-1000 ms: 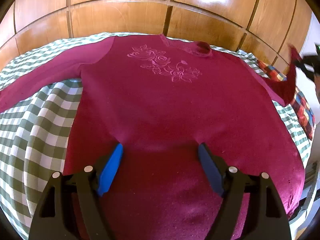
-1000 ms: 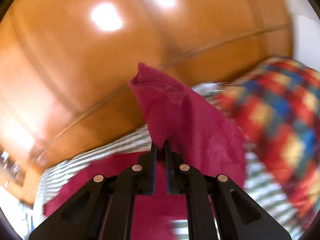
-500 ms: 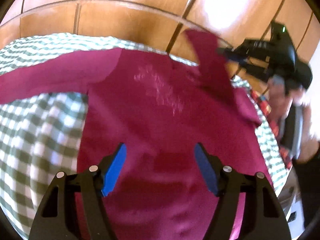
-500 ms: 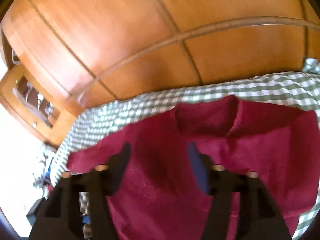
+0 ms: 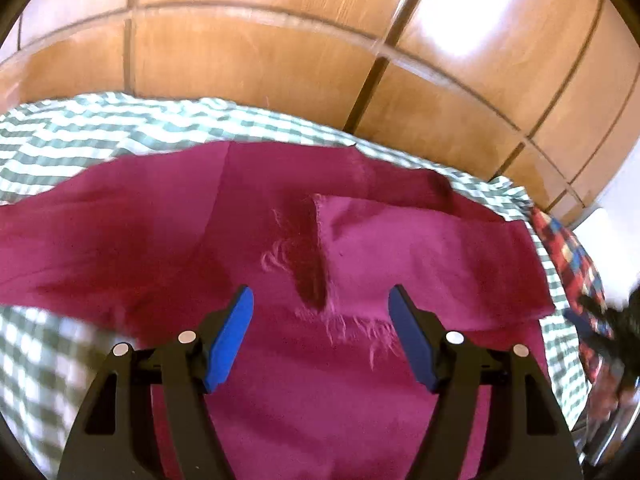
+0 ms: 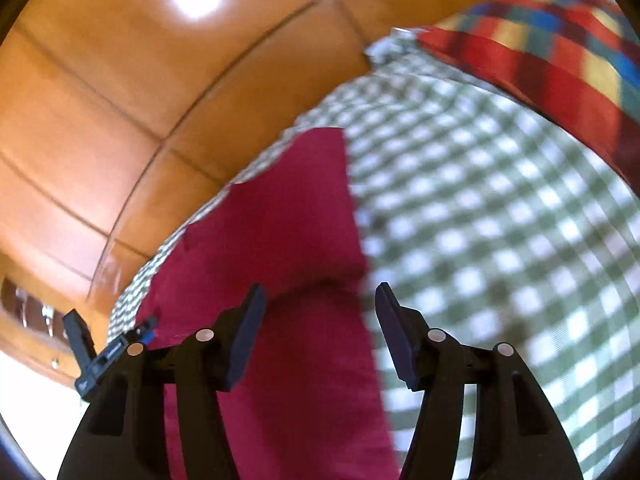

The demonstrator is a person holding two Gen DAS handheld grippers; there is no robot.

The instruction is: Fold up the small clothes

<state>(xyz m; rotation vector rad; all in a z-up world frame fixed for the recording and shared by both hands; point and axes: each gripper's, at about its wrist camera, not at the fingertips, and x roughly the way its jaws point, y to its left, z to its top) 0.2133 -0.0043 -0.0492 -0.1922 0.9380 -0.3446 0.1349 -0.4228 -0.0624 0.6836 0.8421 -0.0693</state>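
1. Where the left wrist view looks down, a magenta sweater [image 5: 168,240] lies spread on a bed, front up, with pale embroidery [image 5: 280,256] on the chest partly covered by one sleeve [image 5: 420,256] folded across the body; the other sleeve reaches out toward the left edge of that view.
2. Left gripper [image 5: 320,316]: jaws apart with blue pads, nothing between them; they have been closing a little. It hangs above the sweater's chest, the folded sleeve's cuff edge showing between the jaws and beyond them. Whether the tips touch the cloth cannot be told.
3. Right gripper [image 6: 318,320]: jaws apart, nothing clamped; they have just been opening and then easing in slightly. It hangs over the sweater's straight side edge [image 6: 352,184], red cloth under the left jaw and bare cover under the right one. A dark blurred shape at the right edge of the left wrist view appears to be this gripper.
4. Bed cover [image 6: 480,240]: green-and-white checked cloth, lying smooth under and around the sweater.
5. Plaid cloth [image 6: 540,40]: red, yellow and blue squares, on the bed well apart from the sweater, at the far right.
6. Wardrobe [image 5: 260,52]: glossy orange-brown wood panels with dark grooves, standing close behind the bed, bright light reflected on them.
7. Sweater fabric: soft, matt, fleece-like, with gentle creases.
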